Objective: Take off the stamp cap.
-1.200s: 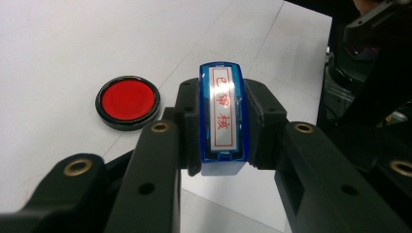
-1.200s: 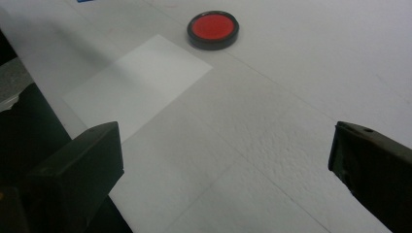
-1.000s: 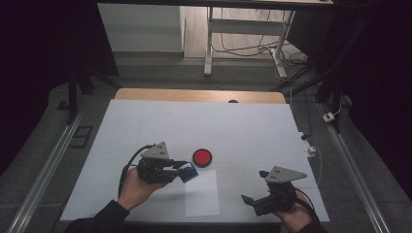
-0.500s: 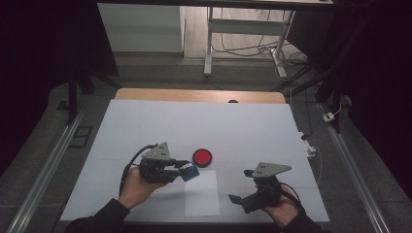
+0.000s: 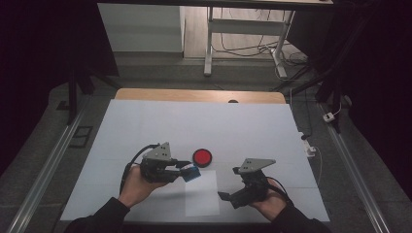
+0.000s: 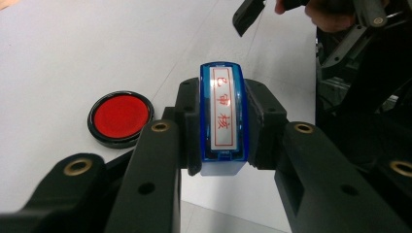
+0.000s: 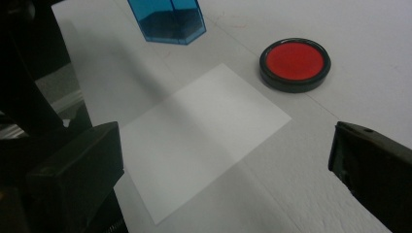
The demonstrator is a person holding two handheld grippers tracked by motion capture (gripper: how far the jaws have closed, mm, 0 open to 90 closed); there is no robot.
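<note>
Two grippers are at work over the bench [image 5: 145,126]. The left gripper [image 5: 187,171] is pinched on a blue stamp [image 6: 222,116], whose label faces up in the left gripper view and whose clear blue base [image 7: 167,19] hangs above the far corner of the paper [image 7: 204,141] in the right gripper view. The stamp is held off the surface, between the red ink pad [image 5: 202,157] and the paper, just beside both. The right gripper [image 5: 227,198] is spread wide, with nothing between its jaws, low over the near right edge of the paper.

The step in hand is judged to be a stamping on the paper. It would be done well if the paper were first pinned flat by the right gripper at its edge, well clear of the spot to be marked, so that the sheet cannot slide or lift with the stamp. The stamp should be turned so that its face is level with the sheet, brought straight down inside the paper's border, pressed evenly without rocking, and lifted straight up. Whether the face has been inked cannot be told; if not, the pad should be touched first.
</note>
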